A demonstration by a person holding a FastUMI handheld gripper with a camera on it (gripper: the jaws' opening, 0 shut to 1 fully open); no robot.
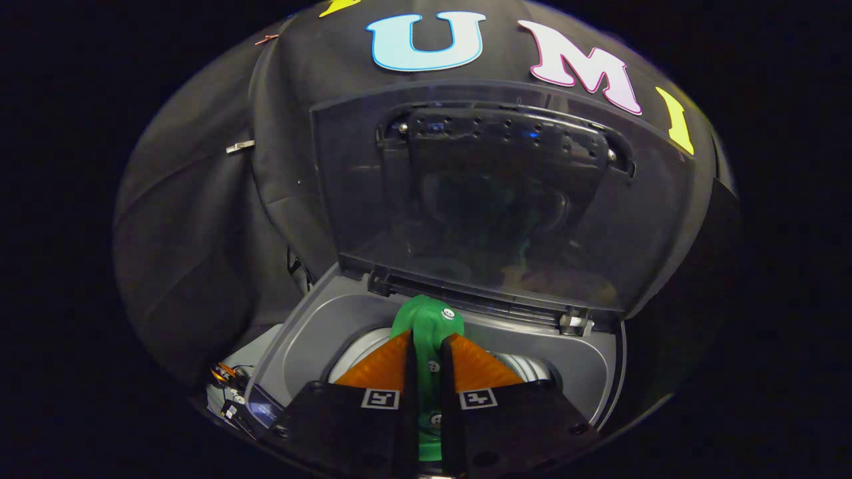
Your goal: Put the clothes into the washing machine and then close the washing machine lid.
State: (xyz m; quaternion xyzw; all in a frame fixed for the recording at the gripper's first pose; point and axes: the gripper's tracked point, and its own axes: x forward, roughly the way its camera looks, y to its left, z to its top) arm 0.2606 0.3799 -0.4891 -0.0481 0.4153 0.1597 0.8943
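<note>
Gripping a green garment (426,319), the gripper (426,349) hangs over the open mouth of the washing machine (313,326). Both fingers (379,366) press in on the cloth from either side, so the jaws are clamped on it with only a narrow strip of fabric between them. The garment is dotted with small white marks; a bunched end pokes out just past the fingertips, and the rest runs back between the fingers toward the gripper's body.

Taking the washing machine as the landmark: its grey top deck rings the opening, and the pale curved rim of the drum (526,366) shows below the fingers on both sides, more of it on the far side of the right finger. The cloth is above that rim, not yet down in the drum. At the back edge of the deck, the lid (506,199) stands raised on its hinges, a dark see-through panel tilted up and away. Between the fingertips and the hinge line lies a short band of bare grey deck. To the left of the machine, some small wires sit low by its corner.
</note>
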